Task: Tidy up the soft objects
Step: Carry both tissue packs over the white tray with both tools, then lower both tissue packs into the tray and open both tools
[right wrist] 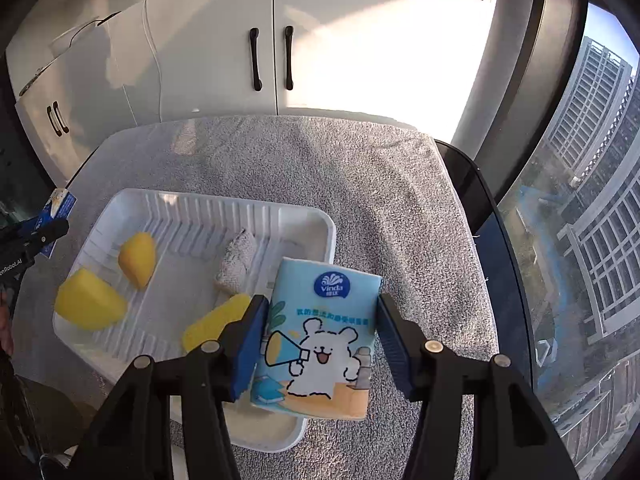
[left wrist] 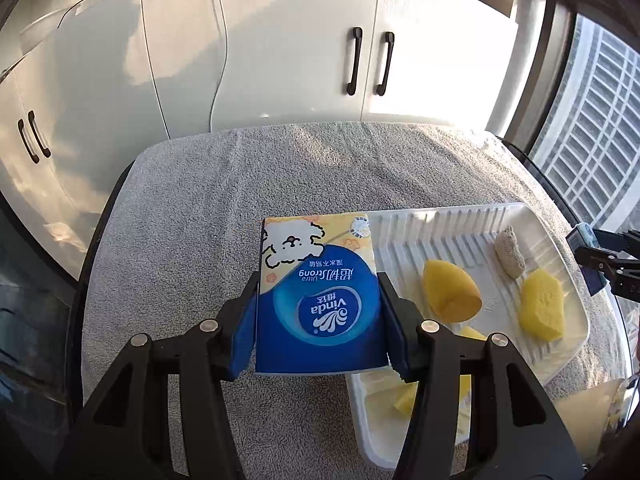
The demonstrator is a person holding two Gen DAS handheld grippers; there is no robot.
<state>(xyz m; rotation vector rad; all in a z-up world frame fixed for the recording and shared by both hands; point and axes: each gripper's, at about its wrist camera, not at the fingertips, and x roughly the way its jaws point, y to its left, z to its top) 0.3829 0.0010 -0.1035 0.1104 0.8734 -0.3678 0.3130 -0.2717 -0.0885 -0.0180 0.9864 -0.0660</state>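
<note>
A: Which step is in hand?

B: Carrying, I judge. The left hand-held gripper (left wrist: 318,316) is clamped on a dark blue soft tissue pack with a white puppy print (left wrist: 318,292), low in the centre of the left wrist view, held above the grey terry towel (left wrist: 240,184) just left of the white ribbed plastic tray (left wrist: 560,344). The right hand-held gripper (right wrist: 318,344) grips a pale blue soft tissue pack with a white bear and megaphone (right wrist: 320,340), low in the centre of the right wrist view, hanging over the tray's right edge.

A: And the next move?

B: Each pack probably needs a spot in the tray or beside it. The grip should stay gentle, since the packs squash, and each should come down flat before the jaws part.

A: Count for me.

B: Two tissue packs, one per gripper. In the right wrist view three yellow foam sponges (right wrist: 90,304) lie in the tray's left and lower part, and one pale woven loofah pad (right wrist: 236,264) lies near its middle. The left wrist view shows a yellow scrap more behind the gripper; I cannot tell whether that is a fourth.

A: Around that?

B: One towel over the dark counter (right wrist: 480,192); white cabinets with black handles (right wrist: 272,60) behind; a window with tower blocks at the right.
</note>
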